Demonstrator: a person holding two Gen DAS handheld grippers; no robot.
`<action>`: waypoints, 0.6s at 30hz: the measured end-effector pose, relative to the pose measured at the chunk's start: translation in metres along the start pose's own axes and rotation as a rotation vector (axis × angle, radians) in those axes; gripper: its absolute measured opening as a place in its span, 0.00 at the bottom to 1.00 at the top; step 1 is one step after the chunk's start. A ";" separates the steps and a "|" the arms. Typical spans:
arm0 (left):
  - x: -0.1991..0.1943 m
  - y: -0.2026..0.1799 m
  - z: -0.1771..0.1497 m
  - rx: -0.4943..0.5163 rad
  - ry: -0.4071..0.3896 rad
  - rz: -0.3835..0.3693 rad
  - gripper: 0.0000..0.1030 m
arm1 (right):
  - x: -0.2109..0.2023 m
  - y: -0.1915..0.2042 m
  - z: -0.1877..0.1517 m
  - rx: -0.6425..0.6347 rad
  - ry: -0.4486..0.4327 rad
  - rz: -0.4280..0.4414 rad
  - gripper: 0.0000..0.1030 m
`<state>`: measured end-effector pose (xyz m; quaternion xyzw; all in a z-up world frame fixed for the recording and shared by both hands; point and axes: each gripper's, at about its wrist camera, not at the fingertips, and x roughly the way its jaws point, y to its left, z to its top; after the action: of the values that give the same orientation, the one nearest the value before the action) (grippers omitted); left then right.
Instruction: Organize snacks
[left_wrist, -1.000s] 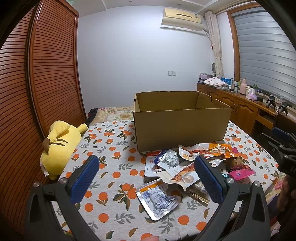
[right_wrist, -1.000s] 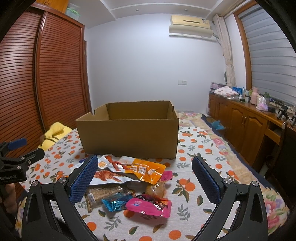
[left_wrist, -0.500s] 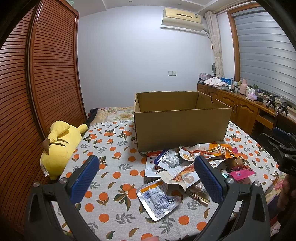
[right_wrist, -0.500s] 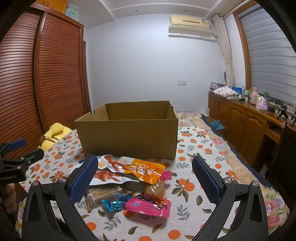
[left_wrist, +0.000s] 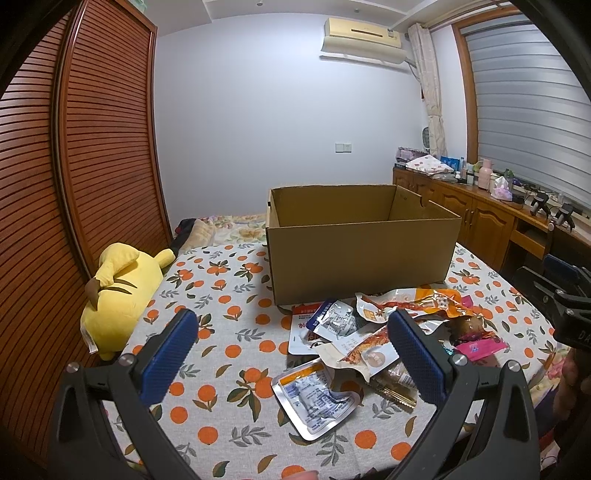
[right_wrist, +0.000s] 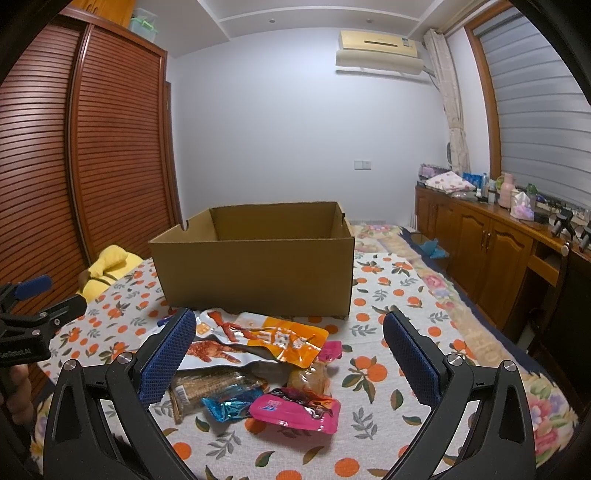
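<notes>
— While both claws were held above the near edge of the counter (left_wrist: 236, 310), how were they set?

— The left claw (left_wrist: 291, 343) was seen spread wide, nothing gripped between its blue pads (left_wrist: 166, 354). The right claw (right_wrist: 288, 350) was likewise spread wide and empty.

— Where were the snacks found?

— In the left view a loose heap was seen at about 3 o'clock from the claw's middle, in front of the cardboard box (left_wrist: 362, 254). A silver packet (left_wrist: 314, 398) was laid nearest, at 5 o'clock, apart from the pads. A white and blue pouch (left_wrist: 332, 321) was tucked against the box's foot at 1 o'clock.

— And from the right side?

— An orange and white packet (right_wrist: 258, 339) was spread flat between the pads, just before the box (right_wrist: 255, 273). Below it, at 6 o'clock, a pink packet (right_wrist: 295, 410) was overlapped on a blue wrapper (right_wrist: 229, 406), and a clear pack of biscuits (right_wrist: 210, 386) was lying beside the left pad.

— Was anything placed in the box?

— Its floor could not be seen. A yellow plush toy (left_wrist: 118, 291) was lying at 9 o'clock on the counter's edge.
</notes>
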<state>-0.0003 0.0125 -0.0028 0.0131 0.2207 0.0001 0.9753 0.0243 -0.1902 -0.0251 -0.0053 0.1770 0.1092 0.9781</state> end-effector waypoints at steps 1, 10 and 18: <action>0.000 0.000 0.000 0.000 0.000 0.000 1.00 | 0.000 0.000 0.000 0.000 0.000 -0.001 1.00; 0.000 -0.002 0.001 0.002 0.001 -0.001 1.00 | 0.000 0.000 0.000 0.001 0.000 0.000 1.00; 0.004 -0.004 -0.005 0.002 0.021 -0.008 1.00 | -0.005 -0.010 0.001 0.006 0.013 0.001 1.00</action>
<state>0.0008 0.0085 -0.0089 0.0133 0.2311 -0.0041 0.9728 0.0218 -0.2008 -0.0230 -0.0031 0.1838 0.1094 0.9768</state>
